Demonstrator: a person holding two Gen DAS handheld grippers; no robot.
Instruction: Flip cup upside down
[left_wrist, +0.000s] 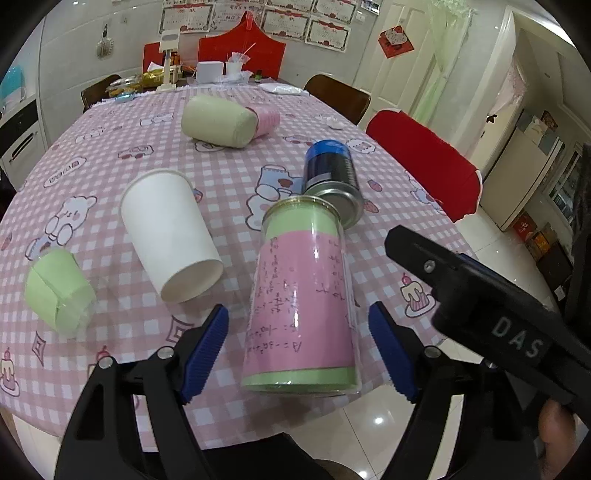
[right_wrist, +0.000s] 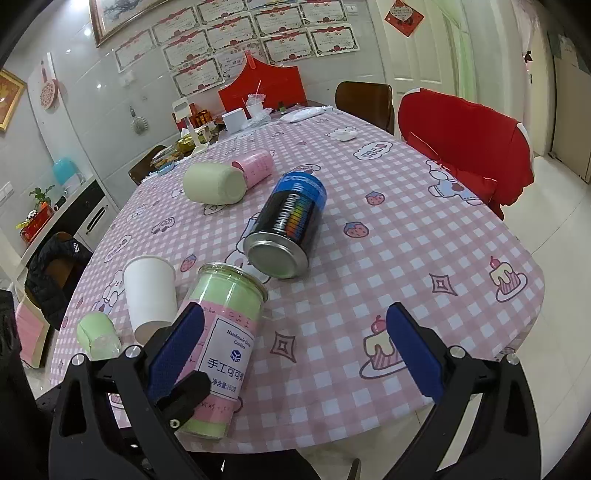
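A white paper cup (left_wrist: 168, 232) stands upside down on the pink checked tablecloth (left_wrist: 122, 162); it also shows in the right wrist view (right_wrist: 149, 295). A clear cylindrical cup wrapped in pink and green paper (left_wrist: 304, 299) stands near the table's front edge, between the open fingers of my left gripper (left_wrist: 299, 350), not touched. In the right wrist view this cup (right_wrist: 225, 332) is just left of my right gripper (right_wrist: 293, 358), which is open and empty. The right gripper's black body (left_wrist: 480, 295) shows at the right of the left wrist view.
A blue and black can (right_wrist: 286, 227) lies on its side behind the pink and green cup. A small green-wrapped cup (left_wrist: 59, 291) sits at the left. A green cup (left_wrist: 218, 122) and a pink cup (left_wrist: 266, 120) lie farther back. Red-covered chair (left_wrist: 424, 162) at the right.
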